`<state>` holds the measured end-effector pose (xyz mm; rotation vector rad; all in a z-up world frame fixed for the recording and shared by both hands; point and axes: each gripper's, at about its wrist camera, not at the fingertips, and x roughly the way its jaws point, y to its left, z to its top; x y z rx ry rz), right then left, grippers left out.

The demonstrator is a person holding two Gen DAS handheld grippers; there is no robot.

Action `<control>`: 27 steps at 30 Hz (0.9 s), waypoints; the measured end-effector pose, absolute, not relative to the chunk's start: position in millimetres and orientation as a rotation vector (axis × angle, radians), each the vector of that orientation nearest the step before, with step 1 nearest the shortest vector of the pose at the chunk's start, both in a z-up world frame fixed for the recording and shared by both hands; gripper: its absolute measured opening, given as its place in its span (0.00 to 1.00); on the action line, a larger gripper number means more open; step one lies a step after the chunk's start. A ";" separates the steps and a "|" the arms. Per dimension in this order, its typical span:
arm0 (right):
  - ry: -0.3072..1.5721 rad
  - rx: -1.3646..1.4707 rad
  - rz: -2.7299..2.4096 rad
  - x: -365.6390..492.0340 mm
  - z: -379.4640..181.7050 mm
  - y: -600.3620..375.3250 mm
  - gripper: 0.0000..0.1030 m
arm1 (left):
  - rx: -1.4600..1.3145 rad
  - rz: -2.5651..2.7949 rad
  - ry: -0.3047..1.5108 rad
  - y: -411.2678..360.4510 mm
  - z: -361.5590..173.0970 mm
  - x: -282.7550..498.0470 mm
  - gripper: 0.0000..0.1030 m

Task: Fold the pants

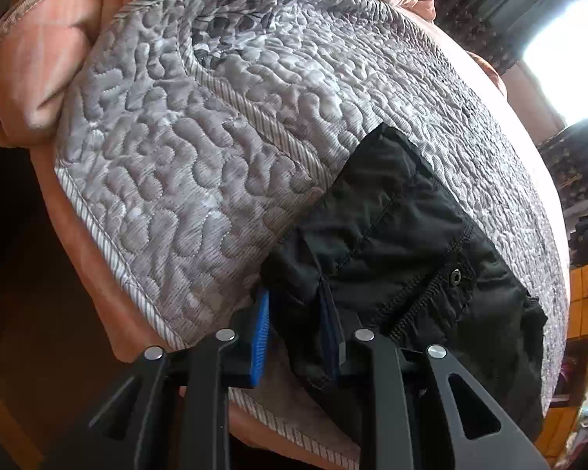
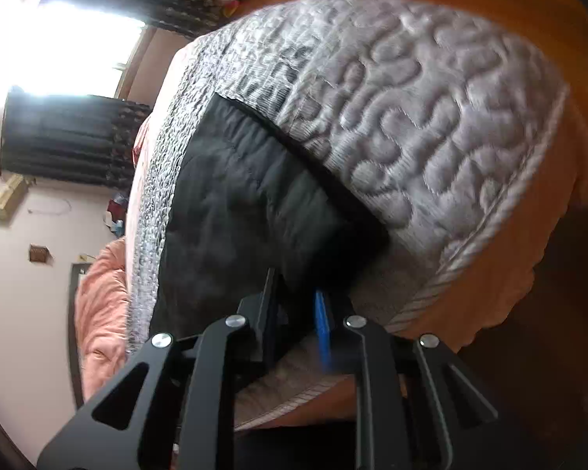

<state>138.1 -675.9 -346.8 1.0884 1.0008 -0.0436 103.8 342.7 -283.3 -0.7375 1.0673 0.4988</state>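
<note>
Black pants (image 1: 403, 243) are seen lying on a grey quilted mat (image 1: 184, 149) spread over a bed with pink bedding (image 1: 39, 90). In the left wrist view, the left gripper (image 1: 298, 337) is seen with its fingers clamped on the near edge of the pants. In the right wrist view, the right gripper (image 2: 298, 321) is likewise closed on the pants' (image 2: 247, 203) near edge, its fingers nearly together.
</note>
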 end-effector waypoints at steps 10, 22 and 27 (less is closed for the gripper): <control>0.816 1.291 -0.054 95.4 -340.7 -711.1 0.56 | -0.448 0.597 0.911 301.8 -212.1 88.3 0.67; 0.705 1.465 0.023 85.6 -401.4 -705.3 0.57 | -0.546 0.392 1.051 274.3 -273.5 141.2 0.76; 0.676 1.479 0.092 94.7 -412.7 -699.6 0.51 | -0.551 0.387 1.076 271.3 -288.0 147.3 0.82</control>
